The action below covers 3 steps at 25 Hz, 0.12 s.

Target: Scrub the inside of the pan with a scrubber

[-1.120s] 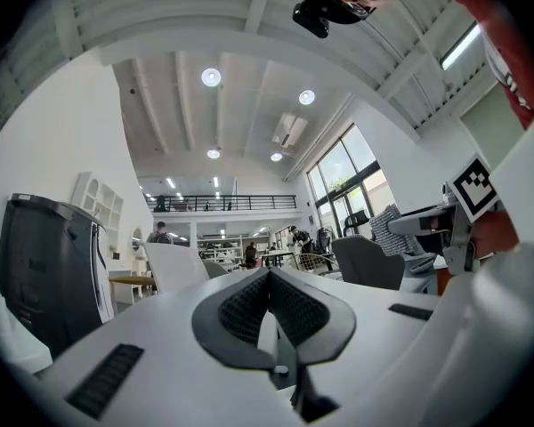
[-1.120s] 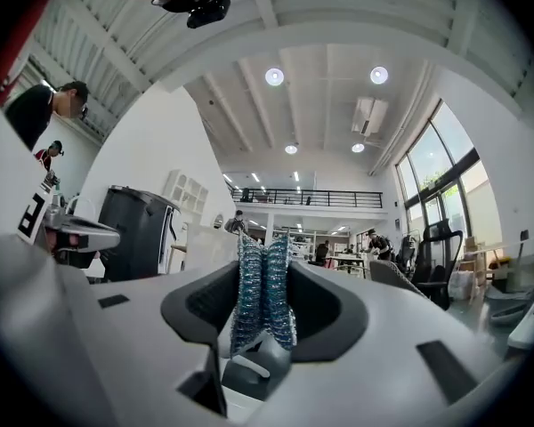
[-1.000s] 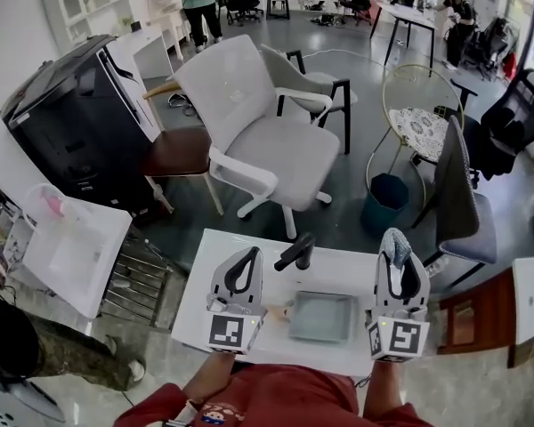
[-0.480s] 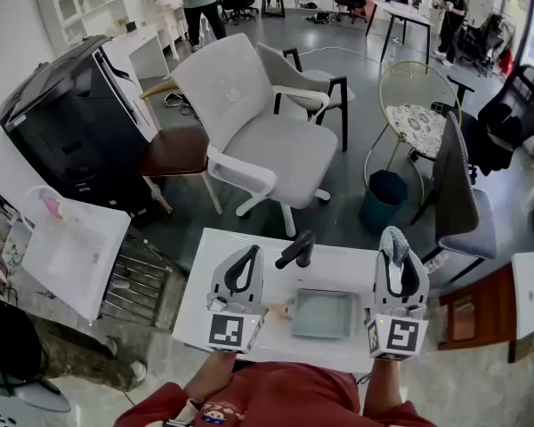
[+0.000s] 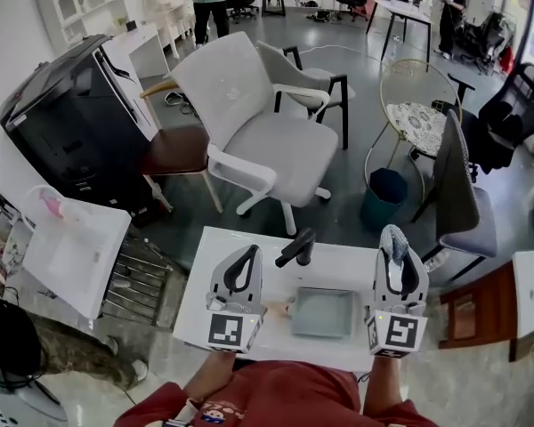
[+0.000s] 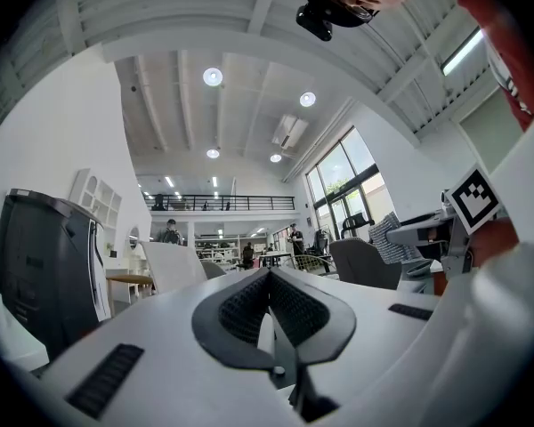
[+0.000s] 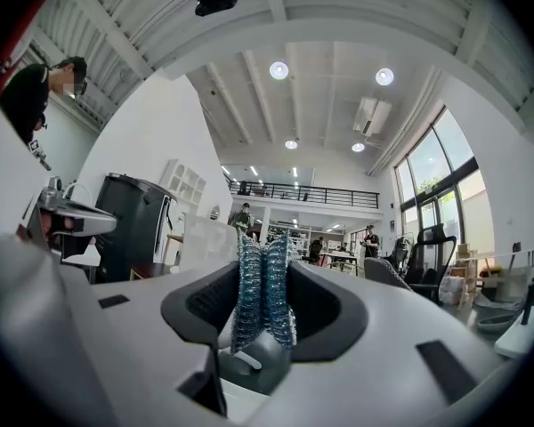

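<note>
A square grey pan (image 5: pixel 322 314) with a black handle (image 5: pixel 295 249) pointing away from me lies on the white table (image 5: pixel 338 269), between my two grippers. My left gripper (image 5: pixel 249 253) hangs left of the pan, jaws pointing away and up; in the left gripper view (image 6: pixel 269 278) its pads meet with nothing between them. Right of the pan, my right gripper (image 5: pixel 393 237) is shut on a blue-silver mesh scrubber (image 7: pixel 263 287), which sticks out past the fingertips (image 5: pixel 394 236). Both grippers are raised and apart from the pan.
A white office chair (image 5: pixel 258 123) stands just behind the table. A black cabinet (image 5: pixel 80 123), a white bin (image 5: pixel 71 247) and a wire rack (image 5: pixel 138 278) are to the left. A dark chair (image 5: pixel 463 194) and a brown surface (image 5: pixel 481 318) are at the right.
Grippers, scrubber and pan stay where they were. Only a person far back in the room has walked on.
</note>
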Tool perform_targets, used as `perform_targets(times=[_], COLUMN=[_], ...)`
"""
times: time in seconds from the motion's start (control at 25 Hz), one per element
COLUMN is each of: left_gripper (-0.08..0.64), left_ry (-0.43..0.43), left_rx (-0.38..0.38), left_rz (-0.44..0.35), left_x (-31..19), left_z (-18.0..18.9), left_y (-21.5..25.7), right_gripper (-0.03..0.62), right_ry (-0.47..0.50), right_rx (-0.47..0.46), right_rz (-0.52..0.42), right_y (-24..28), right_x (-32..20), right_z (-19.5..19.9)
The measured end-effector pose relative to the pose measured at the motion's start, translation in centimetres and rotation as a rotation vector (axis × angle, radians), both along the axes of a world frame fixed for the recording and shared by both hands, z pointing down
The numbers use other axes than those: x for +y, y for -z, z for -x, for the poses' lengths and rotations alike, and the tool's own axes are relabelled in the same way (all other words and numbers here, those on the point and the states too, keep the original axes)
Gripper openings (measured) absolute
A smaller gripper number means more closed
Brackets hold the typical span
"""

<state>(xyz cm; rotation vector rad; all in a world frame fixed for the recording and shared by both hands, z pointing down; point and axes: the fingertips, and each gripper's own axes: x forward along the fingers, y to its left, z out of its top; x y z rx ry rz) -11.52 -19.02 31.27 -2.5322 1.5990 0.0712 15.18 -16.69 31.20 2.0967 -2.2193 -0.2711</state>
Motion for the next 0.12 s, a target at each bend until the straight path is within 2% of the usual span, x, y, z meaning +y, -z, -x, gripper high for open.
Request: perform_targets(times=[0.12], left_gripper=[0.014], left_ry=[0.002], left_rx=[0.000], left_rz=[0.000], left_x=[-0.04], left_z=[-0.10], left_y=[0.07], right_gripper=[0.178], right_ry=[-0.004], right_rx=[0.001], right_rz=[0.000], right_y=[0.03], right_x=[0.05], right_z=[-0.34])
